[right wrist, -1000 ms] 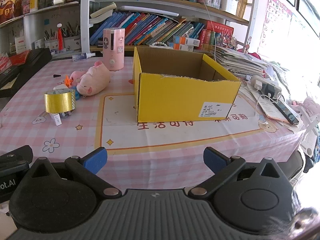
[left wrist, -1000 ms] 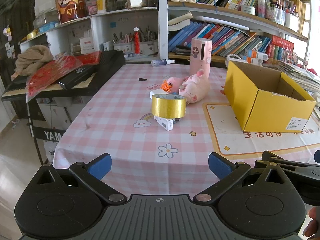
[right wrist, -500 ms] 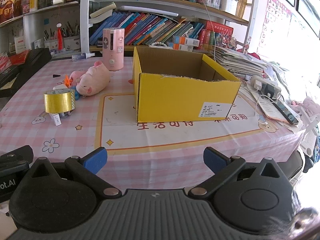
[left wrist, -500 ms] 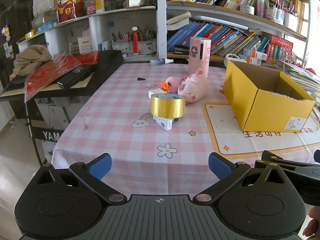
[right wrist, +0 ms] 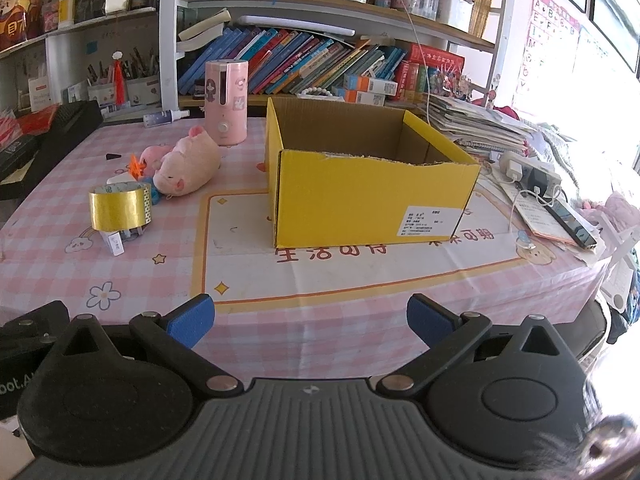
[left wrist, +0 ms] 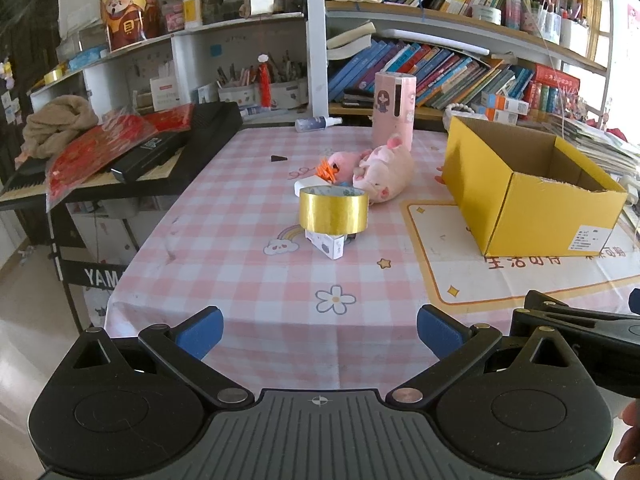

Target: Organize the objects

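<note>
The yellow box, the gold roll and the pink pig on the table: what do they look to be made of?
The yellow box looks like corrugated cardboard: brown matte inside, a ragged torn top edge, a printed label. The gold roll seems to be adhesive tape with a shiny metallic film, since it mirrors light and has a pale core. The pink pig looks like soft plush fabric, fuzzy and rounded.

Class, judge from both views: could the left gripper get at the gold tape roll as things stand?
Probably yes. The left gripper is open and empty, and only bare tablecloth lies between it and the gold tape roll. The roll rests on a small white box, so it may tip.
</note>
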Tool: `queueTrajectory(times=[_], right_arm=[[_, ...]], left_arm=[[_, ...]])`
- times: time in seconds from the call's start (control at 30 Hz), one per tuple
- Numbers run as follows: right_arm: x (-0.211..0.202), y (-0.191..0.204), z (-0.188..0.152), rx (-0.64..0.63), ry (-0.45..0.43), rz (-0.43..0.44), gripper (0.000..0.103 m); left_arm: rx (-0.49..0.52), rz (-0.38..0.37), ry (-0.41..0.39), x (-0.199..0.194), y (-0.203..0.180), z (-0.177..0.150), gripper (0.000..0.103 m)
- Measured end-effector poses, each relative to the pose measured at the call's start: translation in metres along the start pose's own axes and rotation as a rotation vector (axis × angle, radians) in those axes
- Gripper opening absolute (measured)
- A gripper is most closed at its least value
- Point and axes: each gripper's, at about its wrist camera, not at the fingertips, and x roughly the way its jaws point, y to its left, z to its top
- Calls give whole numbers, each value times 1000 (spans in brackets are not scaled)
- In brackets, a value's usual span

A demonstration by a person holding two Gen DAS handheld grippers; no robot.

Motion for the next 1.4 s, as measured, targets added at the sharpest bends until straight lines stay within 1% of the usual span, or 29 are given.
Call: queueTrajectory(times=[0.17,0.4,0.47,0.6,0.73,0.83,0.9,1.0,1.17,1.3,1.4], right_arm=[[-2,2,-1,-2,-4,-2,103],[-4,11,-1,-17,-6,3,103],[-5,15,0,-26,-8,10,103],[-5,22,1,-43,-9,37,103],[-5,30,3,-63,-16,70,103],[-2,35,4,-73,-16,119,101],[1,39,5,-76,-13,158,98],[5,45,8,-89,-15,212,89],[20,50,19,-95,-17,283,67],[42,53,34,-83,2,326,66],[60,57,47,-78,11,346,66]], left_arm=[[-3,-6,-2,0,5,0,103],[9,-6,-31,-3,12,0,103],[17,1,-52,-4,15,-1,103],[25,20,-93,-7,21,-2,103],[-20,26,-79,-7,32,0,103],[-55,36,-69,-4,41,1,103],[-84,46,-62,-1,47,1,103],[-121,54,-46,7,54,2,103],[-160,16,-10,27,57,8,103],[-161,39,3,44,55,16,103],[-158,59,28,59,52,22,103]])
